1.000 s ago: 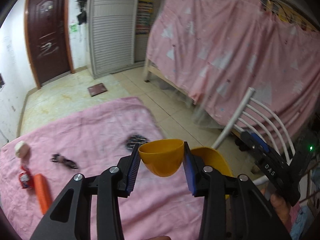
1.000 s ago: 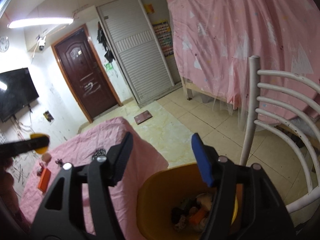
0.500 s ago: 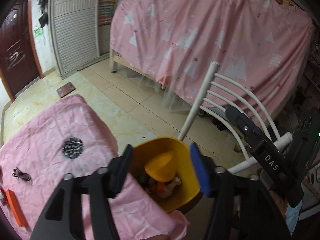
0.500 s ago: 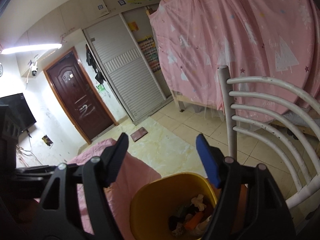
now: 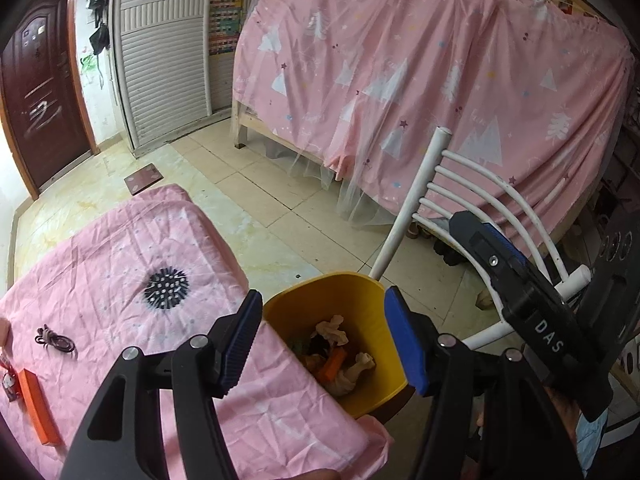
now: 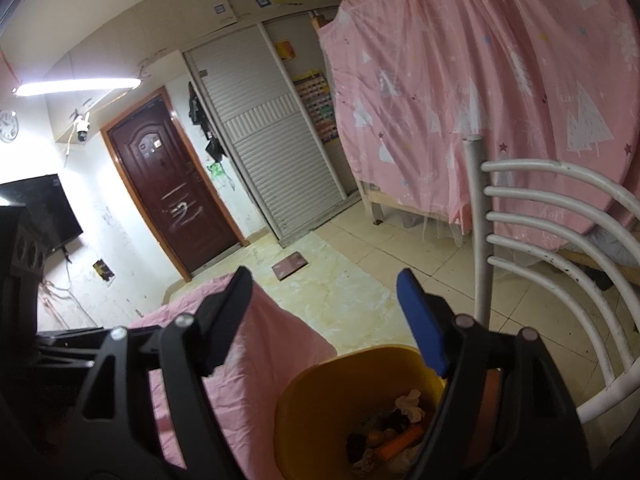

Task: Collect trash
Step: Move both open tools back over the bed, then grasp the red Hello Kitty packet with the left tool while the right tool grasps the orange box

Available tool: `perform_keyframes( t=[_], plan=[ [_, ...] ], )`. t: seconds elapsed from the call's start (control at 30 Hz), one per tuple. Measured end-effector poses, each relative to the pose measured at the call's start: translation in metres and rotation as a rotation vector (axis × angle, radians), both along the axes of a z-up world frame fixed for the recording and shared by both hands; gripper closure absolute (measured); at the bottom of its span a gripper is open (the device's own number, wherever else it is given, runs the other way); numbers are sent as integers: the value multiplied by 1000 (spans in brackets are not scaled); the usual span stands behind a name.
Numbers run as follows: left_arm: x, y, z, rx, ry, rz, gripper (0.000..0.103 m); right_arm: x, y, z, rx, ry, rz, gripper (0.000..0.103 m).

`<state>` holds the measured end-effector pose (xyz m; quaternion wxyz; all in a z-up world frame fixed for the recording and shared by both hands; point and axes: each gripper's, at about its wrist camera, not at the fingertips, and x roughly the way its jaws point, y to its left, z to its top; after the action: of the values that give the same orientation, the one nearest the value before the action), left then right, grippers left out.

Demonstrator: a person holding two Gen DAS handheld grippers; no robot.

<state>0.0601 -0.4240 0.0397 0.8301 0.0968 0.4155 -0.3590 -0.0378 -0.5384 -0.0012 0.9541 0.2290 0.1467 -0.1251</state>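
Observation:
A yellow bin (image 5: 352,304) stands at the right edge of the pink-clothed table (image 5: 120,248) and holds crumpled paper, an orange piece and other scraps. My left gripper (image 5: 324,340) is open and empty right above the bin's mouth. My right gripper (image 6: 324,320) is open and empty, above and behind the bin (image 6: 320,392); it also shows at the right of the left wrist view (image 5: 500,264). On the table lie a black spiky ball (image 5: 166,288), a dark cord (image 5: 54,340), an orange bar (image 5: 38,408) and a small red item (image 5: 10,380).
A white chair (image 5: 452,200) stands just right of the bin. Behind it hangs a pink curtain (image 5: 420,60) over a bed frame. A tiled floor with a small brown mat (image 5: 144,178) leads to a dark door (image 5: 36,92) and a shuttered wardrobe (image 5: 160,52).
My left gripper carried a yellow bowl-shaped piece over the bin, opened and dropped it in; it no longer shows. The right gripper stayed open near the bin.

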Motion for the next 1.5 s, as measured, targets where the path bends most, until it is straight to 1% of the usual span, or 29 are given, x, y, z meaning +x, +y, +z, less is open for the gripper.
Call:
perform_keyframes(
  t=[0.07, 0.13, 0.2, 0.37, 0.47, 0.6, 0.77, 0.87, 1.07, 1.3, 1.47, 1.5],
  plan=[
    [1, 10, 2, -5, -8, 12, 46, 5, 10, 1, -15, 5, 22, 31],
    [5, 21, 5, -10, -16, 27, 46, 12, 23, 2, -35, 14, 48, 24],
    [9, 32, 8, -12, -28, 45, 46, 19, 37, 2, -51, 21, 76, 22],
    [28, 80, 18, -25, -54, 133, 46, 38, 73, 3, -91, 49, 164, 22],
    [43, 111, 22, -42, -40, 191, 46, 50, 98, 3, -113, 66, 216, 22],
    [57, 148, 26, -53, -43, 258, 45, 63, 126, 4, -124, 77, 268, 22],
    [72, 202, 29, -49, -59, 352, 45, 81, 158, 6, -150, 98, 336, 22],
    [78, 231, 28, -37, -66, 399, 45, 90, 186, 6, -176, 111, 388, 21],
    [92, 285, 17, -16, -51, 508, 45, 103, 232, 8, -219, 126, 473, 21],
    [103, 323, -8, 29, -10, 596, 45, 117, 276, 3, -260, 160, 563, 21],
    [113, 347, -26, 26, 43, 641, 45, 126, 305, -2, -276, 188, 619, 21],
    [115, 350, -29, 25, 53, 648, 45, 129, 310, -4, -280, 196, 628, 19]
  ],
)
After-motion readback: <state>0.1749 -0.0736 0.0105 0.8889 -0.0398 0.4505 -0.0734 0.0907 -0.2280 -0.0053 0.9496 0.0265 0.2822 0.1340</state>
